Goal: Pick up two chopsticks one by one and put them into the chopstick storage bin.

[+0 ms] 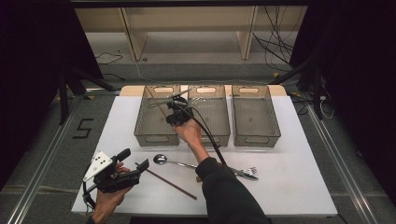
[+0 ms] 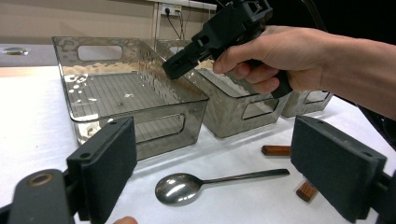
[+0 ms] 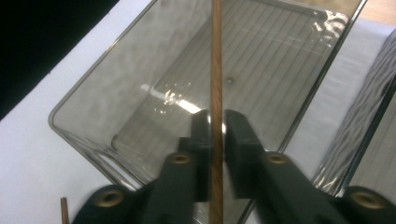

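Observation:
My right gripper (image 1: 173, 108) hangs over the left clear bin (image 1: 156, 135), pointing down into it. A thin wooden chopstick (image 3: 216, 70) stands upright between its pads (image 3: 201, 140), with a sliver of gap at the side, so the jaws look loose on it. The bin's ribbed floor (image 3: 261, 60) lies right below. My left gripper (image 1: 134, 159) rests low at the table's front left, jaws wide open with nothing between them (image 2: 212, 168). From there I see the right gripper (image 2: 187, 58) and the hand holding it above the bins.
A second chopstick (image 1: 170, 183), a spoon (image 1: 161, 159) and a fork (image 1: 250, 172) lie on the white table near the front. Two more clear bins, middle (image 1: 212, 140) and right (image 1: 257, 139), stand in a row beside the left one.

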Available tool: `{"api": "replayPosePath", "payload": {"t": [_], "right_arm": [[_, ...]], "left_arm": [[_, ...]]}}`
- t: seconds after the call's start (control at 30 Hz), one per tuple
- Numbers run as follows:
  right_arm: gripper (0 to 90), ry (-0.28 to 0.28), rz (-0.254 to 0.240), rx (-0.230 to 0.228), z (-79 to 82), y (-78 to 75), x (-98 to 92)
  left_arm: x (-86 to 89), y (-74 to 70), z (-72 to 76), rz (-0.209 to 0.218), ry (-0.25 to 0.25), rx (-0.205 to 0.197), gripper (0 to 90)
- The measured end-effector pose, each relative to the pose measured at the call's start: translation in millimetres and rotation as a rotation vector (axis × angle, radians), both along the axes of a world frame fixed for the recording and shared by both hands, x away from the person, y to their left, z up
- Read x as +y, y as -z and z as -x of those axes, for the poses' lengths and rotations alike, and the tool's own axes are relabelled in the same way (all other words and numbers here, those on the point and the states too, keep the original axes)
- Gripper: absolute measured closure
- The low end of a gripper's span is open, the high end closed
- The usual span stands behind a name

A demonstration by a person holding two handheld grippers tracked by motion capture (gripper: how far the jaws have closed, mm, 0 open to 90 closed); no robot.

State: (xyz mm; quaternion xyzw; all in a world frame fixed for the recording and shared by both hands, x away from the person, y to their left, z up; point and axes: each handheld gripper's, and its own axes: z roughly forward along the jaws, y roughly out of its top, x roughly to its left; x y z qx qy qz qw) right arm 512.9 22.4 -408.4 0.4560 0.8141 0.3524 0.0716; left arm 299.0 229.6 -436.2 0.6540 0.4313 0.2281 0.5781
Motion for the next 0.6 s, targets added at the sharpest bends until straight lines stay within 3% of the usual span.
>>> {"api": "replayPosePath", "payload": {"t": [0.07,0.27,0.6], "right_arm": [[64.3,-0.011,-0.027,0.018,-0.6,-0.1,-0.3],[50.8,-0.078,-0.067,-0.011,6.6,-10.4,-1.6],[35.0,-0.233,-0.049,-0.082,38.2,-32.4,-9.6]], "left_arm": [[0.1,0.0,0.0,0.000,0.000,0.000,14.2],[0.4,-0.1,0.1,0.004,-0.004,0.001,14.2],[3.2,-0.5,-0.1,0.022,-0.022,-0.001,14.0]]}}
